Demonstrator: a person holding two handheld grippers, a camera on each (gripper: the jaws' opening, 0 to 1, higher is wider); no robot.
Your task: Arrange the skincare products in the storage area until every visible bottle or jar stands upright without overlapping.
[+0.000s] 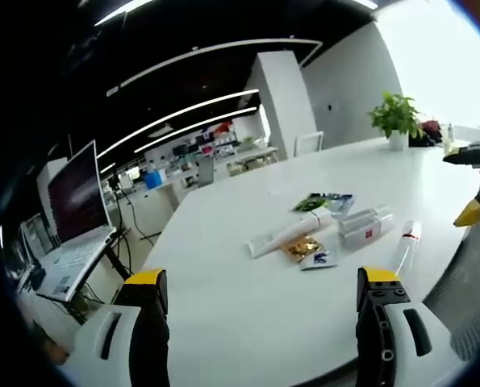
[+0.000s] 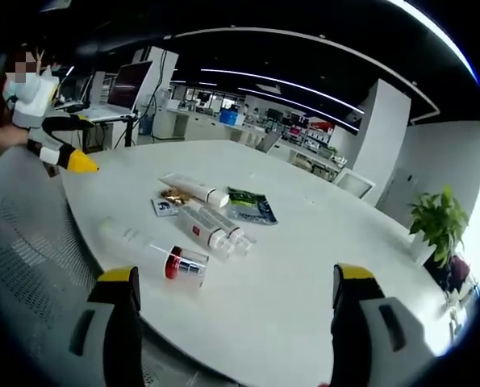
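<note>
On the white round table (image 1: 248, 322) a small cluster of skincare products lies flat, none upright. From the left gripper view, a white tube (image 1: 292, 232) lies slantwise, with a gold sachet (image 1: 302, 247) and a small white-and-blue sachet (image 1: 319, 259) just beside it. A clear bottle with a red label (image 1: 365, 226) lies next to the tube, and a dark green packet (image 1: 323, 201) sits behind them. A slim clear bottle with a red band (image 1: 405, 246) lies apart, near the table edge.

From the right gripper view, the same slim bottle (image 2: 155, 249) is hard to make out against the pale table; its red band and clear cap show best. 2 clear bottles (image 2: 214, 229) lie side by side, touching; whether the sachets overlap the tube (image 2: 195, 190) is unclear.

Left claw (image 1: 264, 294) is spread wide and holds nothing, well short of the products. Right claw (image 2: 235, 294) is likewise wide open and empty, with the slim bottle nearest it. Labels are too small to read. A potted plant (image 1: 397, 119) stands at the far edge, and a laptop (image 1: 77, 218) sits off to the side, partly cut off.
</note>
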